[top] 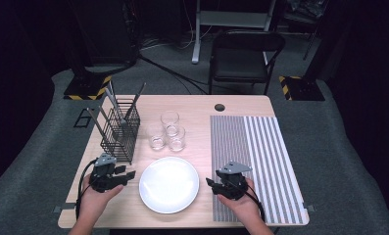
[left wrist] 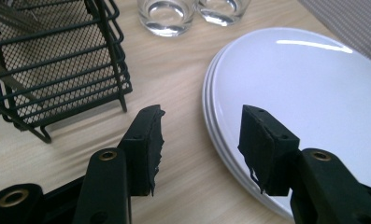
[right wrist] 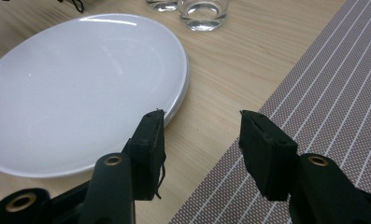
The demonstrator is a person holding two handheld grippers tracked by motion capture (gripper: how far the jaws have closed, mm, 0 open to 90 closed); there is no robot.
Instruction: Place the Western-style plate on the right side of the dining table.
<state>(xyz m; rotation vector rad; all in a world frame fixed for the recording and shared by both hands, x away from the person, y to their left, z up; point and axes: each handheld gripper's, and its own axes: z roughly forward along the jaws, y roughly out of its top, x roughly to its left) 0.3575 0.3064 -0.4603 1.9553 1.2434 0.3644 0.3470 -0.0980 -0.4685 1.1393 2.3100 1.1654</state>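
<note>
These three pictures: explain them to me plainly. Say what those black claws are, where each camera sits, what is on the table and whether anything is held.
A person sits at a wooden table with a hand-held two-jaw tool in each hand: the left gripper and the right gripper. One picture comes from a camera above the table; the other two come from cameras riding on the grippers, looking along their black jaws. On the table lie stacked white plates, three empty glasses, a black wire cutlery basket with utensils, and a striped placemat. Both grippers are open beside the plates, one at each edge, and hold nothing.
</note>
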